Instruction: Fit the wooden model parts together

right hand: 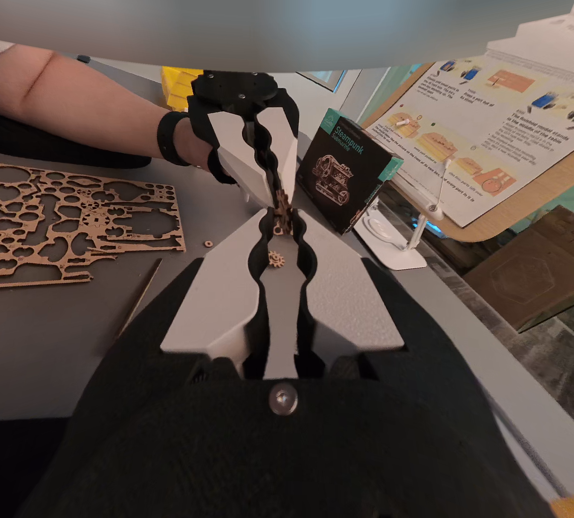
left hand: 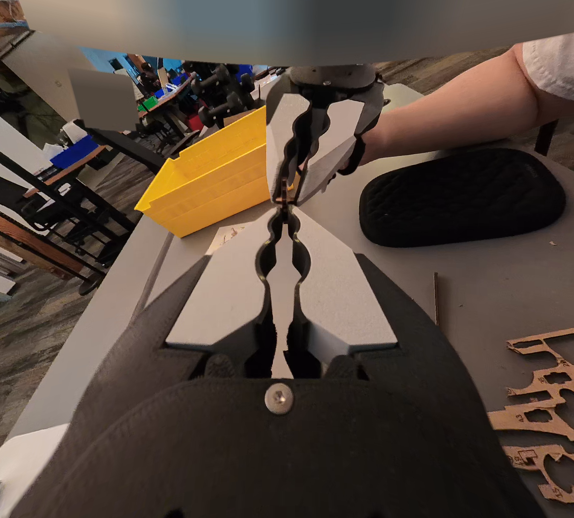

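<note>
My left gripper (left hand: 284, 216) and right gripper (right hand: 282, 220) meet tip to tip above the grey table (left hand: 466, 285). Both are shut on a small wooden assembly (right hand: 282, 211) of laser-cut pieces held between them. In the left wrist view the assembly (left hand: 283, 196) shows edge-on as a thin dark strip, with the right gripper (left hand: 284, 201) coming down from above. In the right wrist view the left gripper (right hand: 281, 201) comes from above. A small wooden gear (right hand: 275, 259) lies on the table under my right fingers. A tiny wooden ring (right hand: 208, 243) lies to its left.
Punched-out wooden sheets (right hand: 87, 223) lie on the table, also seen in the left wrist view (left hand: 543, 394). There is a yellow bin (left hand: 211, 180), a black pad (left hand: 459, 195), a thin wooden stick (left hand: 435, 298), the kit box (right hand: 348, 173) and an instruction sheet on a stand (right hand: 466, 136). A person's forearms reach in. My two grippers' fingertips are within a few centimetres of each other.
</note>
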### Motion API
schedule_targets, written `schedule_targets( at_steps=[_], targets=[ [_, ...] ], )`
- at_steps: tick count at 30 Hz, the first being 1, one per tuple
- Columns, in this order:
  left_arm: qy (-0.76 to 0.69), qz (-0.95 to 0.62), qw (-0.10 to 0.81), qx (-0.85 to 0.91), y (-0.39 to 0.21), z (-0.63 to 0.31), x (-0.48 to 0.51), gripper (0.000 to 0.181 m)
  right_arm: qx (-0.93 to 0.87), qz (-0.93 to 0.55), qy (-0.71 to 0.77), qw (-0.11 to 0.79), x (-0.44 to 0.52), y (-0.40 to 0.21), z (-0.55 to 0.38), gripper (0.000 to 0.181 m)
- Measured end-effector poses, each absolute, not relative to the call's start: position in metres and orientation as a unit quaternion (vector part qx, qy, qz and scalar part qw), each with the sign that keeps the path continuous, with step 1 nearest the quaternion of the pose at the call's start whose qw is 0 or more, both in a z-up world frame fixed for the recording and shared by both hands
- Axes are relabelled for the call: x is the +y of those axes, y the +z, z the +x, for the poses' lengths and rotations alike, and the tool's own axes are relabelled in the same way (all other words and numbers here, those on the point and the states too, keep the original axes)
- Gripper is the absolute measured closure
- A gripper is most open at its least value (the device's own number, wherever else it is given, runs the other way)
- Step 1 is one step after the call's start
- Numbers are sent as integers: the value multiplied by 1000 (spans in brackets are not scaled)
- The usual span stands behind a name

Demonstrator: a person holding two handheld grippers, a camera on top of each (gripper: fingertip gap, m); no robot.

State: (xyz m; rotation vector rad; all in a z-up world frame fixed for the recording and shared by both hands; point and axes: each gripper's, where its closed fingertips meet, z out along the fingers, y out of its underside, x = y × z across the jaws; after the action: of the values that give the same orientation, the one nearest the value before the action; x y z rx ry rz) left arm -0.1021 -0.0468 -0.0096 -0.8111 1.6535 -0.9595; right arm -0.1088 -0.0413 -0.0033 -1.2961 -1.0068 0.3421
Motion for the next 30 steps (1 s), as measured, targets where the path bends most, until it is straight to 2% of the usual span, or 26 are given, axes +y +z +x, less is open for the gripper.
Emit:
schedule_targets(
  at_steps=[7, 13, 16, 22, 30],
  targets=[
    [-468, -402, 441, 652, -22, -97, -35, 181, -455, -583, 163, 653, -38, -14, -99, 163],
    [-574, -473, 314, 591, -26, -97, -28, 181, -451, -617, 151, 627, -27, -34, -75, 164],
    [-580, -507, 272, 577, -36, -97, -20, 181, -450, -633, 146, 613, -21, -46, -67, 167],
    [-544, -536, 261, 590, -54, -98, -11, 181, -505, -652, 83, 559, -17, -88, -53, 179],
    [-455, -466, 360, 668, -63, -107, -1, 181, -537, -678, 101, 492, -22, -120, -54, 181]
  ],
)
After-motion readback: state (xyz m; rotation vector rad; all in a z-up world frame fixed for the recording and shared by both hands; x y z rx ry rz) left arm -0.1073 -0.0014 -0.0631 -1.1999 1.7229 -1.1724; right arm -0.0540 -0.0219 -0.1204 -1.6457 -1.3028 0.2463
